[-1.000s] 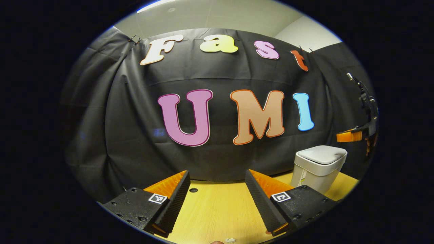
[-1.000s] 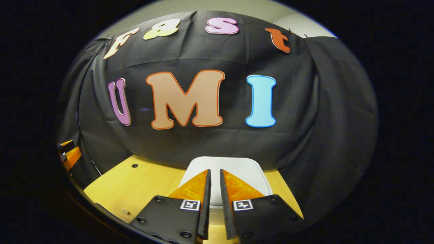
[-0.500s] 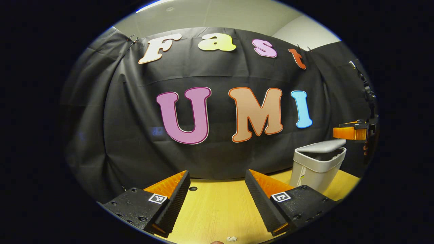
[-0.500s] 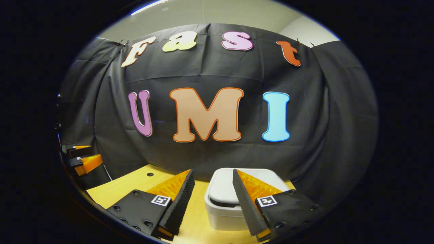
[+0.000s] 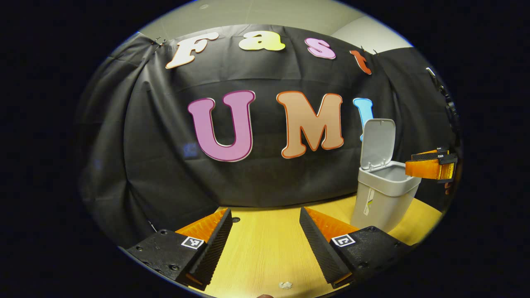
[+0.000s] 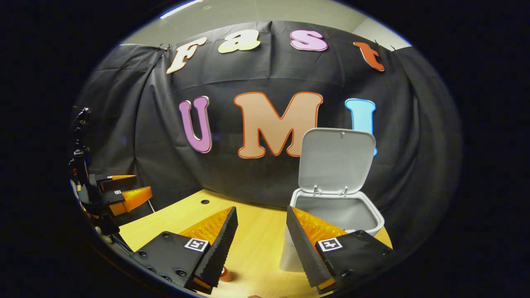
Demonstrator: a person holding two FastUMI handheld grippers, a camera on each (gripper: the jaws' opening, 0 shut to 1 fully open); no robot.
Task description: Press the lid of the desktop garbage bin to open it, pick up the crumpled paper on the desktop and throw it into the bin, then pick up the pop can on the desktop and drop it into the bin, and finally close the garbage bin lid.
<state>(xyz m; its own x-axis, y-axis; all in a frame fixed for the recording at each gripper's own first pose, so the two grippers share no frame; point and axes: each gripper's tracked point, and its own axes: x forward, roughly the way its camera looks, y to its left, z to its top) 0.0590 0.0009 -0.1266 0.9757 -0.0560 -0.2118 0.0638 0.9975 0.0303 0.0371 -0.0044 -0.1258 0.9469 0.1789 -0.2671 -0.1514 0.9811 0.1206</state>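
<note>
The lid (image 6: 336, 160) stands upright over the open bin (image 6: 335, 213); a careless sweep of the right gripper (image 6: 260, 244), whose jaws are spread wide and empty, may knock it shut or shift the bin. In the left gripper view the left gripper (image 5: 265, 244) is likewise wide and empty, the bin sits at right of frame, and a small white scrap (image 5: 285, 284), possibly the crumpled paper, lies at the bottom edge between its fingers.

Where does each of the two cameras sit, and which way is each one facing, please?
Left gripper view: rides on the left gripper, looks forward over the desk at the booth wall; its open jaws show below; bin to its right.
Right gripper view: rides on the right gripper, looks forward at the wall, bin close ahead; open jaws below.
Shared: the bin with its lid up, the desk, and each other's gripper at the edge.
</note>
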